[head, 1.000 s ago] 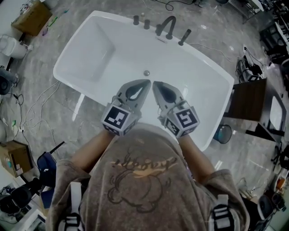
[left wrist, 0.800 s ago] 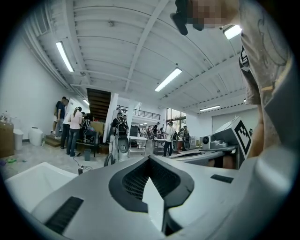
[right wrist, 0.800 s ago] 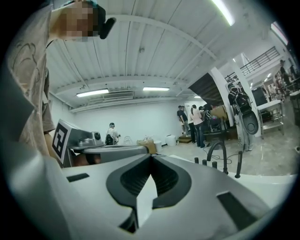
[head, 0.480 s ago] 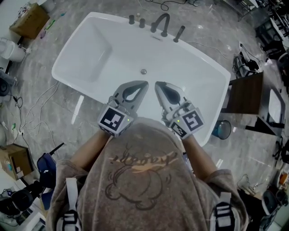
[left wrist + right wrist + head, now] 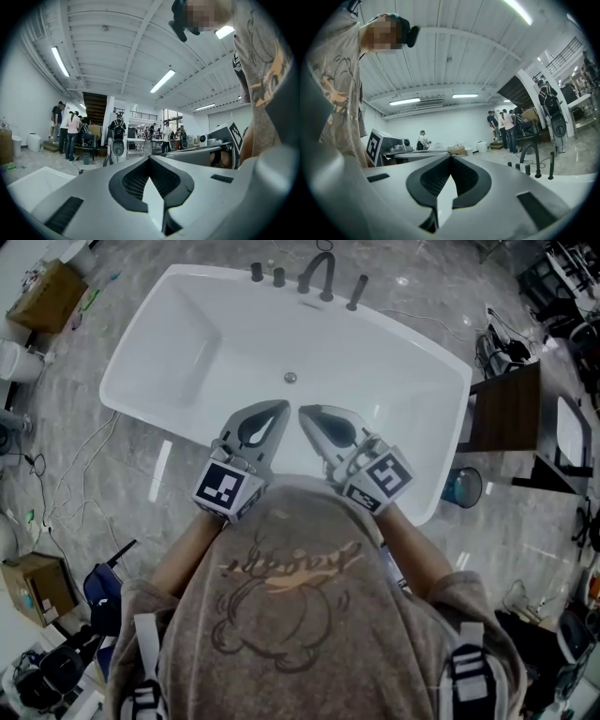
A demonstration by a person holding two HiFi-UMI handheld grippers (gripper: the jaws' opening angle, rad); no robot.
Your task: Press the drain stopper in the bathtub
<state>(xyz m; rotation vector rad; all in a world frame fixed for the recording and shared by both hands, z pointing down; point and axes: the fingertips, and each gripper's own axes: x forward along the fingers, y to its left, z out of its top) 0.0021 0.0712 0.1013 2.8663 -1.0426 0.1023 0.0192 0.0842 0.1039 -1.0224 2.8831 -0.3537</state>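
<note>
As a blunt tip is needed for pressing, the left gripper (image 5: 279,407) and right gripper (image 5: 304,412) are closed on nothing. Both are held over the bathtub (image 5: 187,343), short of the drain stopper (image 5: 291,378).

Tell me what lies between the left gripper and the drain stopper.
Nothing: in the head view only bare white bathtub floor separates the left gripper from the drain stopper.

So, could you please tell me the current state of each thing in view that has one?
left gripper: shut, holding nothing.
right gripper: shut, holding nothing.
drain stopper: untouched; whether it is up or down cannot be told.
bathtub: no water visible in it.
faucet: no water seen flowing.
</note>
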